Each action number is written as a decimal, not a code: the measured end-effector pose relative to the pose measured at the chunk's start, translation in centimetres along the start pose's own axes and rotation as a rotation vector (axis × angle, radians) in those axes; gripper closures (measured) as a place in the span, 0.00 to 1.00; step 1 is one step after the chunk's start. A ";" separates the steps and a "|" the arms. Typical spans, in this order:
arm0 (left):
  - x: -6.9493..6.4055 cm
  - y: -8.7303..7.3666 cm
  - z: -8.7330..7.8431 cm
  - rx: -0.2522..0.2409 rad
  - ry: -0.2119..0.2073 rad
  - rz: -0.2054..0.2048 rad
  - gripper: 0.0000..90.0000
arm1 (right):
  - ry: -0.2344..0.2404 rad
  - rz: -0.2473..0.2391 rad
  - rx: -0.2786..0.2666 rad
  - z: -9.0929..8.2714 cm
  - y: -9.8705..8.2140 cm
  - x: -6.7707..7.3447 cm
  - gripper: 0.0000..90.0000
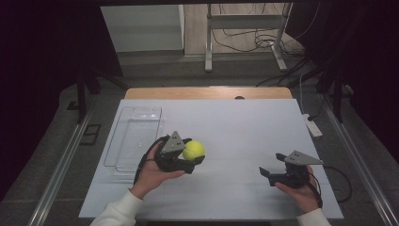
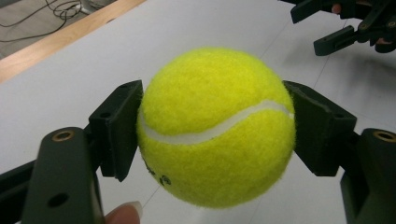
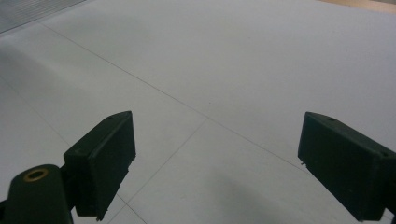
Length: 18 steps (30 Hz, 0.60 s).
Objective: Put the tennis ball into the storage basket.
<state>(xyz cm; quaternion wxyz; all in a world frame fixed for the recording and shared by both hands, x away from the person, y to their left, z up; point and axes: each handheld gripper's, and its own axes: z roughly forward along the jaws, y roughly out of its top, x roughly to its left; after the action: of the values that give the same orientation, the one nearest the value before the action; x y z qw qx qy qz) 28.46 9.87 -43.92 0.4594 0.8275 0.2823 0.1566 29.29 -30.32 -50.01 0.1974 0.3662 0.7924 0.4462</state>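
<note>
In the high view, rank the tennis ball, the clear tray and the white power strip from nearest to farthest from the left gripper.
1. tennis ball: clamped between the jaws of the left gripper.
2. clear tray: just to its left on the table.
3. white power strip: far right, off the table's edge.

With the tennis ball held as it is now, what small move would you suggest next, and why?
Probably carry the tennis ball leftward over the clear tray before opening. The left gripper has its jaws clamped on both sides of the ball, above the white table, and the tray lies just to its left. The right gripper is open and apart.
</note>
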 end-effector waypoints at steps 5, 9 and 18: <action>-0.1 0.2 -0.3 -0.022 0.005 -0.002 0.29 | -0.002 0.000 0.001 0.0 0.0 0.0 0.13; -0.1 0.4 -0.7 -0.037 0.004 -0.005 0.29 | -0.002 0.000 0.001 0.0 0.0 0.0 0.13; 0.0 0.9 -1.6 -0.073 0.008 -0.007 0.29 | -0.005 0.003 -0.001 0.0 0.0 0.0 0.13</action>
<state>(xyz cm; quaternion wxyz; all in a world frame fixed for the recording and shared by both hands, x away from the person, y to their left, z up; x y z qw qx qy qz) 27.91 10.52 -42.29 0.4885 0.8086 0.2815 0.1685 29.32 -30.34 -50.01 0.1989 0.3682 0.7912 0.4459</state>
